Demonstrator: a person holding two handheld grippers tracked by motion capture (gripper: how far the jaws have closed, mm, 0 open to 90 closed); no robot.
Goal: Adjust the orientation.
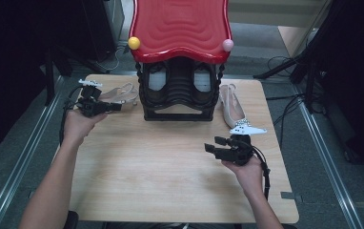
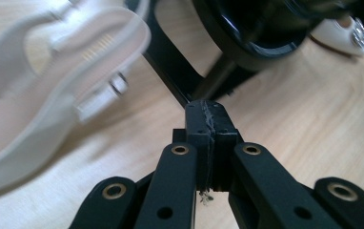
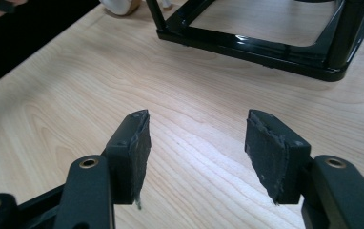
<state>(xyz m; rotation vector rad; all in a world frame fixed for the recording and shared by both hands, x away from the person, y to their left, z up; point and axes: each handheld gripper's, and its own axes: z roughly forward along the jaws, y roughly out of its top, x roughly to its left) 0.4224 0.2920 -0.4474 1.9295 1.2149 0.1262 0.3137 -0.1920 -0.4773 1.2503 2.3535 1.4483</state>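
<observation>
Two grippers work this table: nearest, the right gripper [image 1: 217, 144] hovers over bare wood with its jaws spread and nothing between them. Farther back, the left gripper [image 1: 116, 107] has its jaws pressed together on nothing, its tip just beside the pale slingback shoe [image 1: 119, 93] lying left of the black shoe rack [image 1: 179, 90]. Closed like this it may only nudge the shoe aside, or snag its thin strap.

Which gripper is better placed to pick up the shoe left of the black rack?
Left. The left gripper sits right beside the pale shoe, though its jaws are shut with nothing between them and must open first. The right gripper is open but hovers over bare table, across the rack.
</observation>
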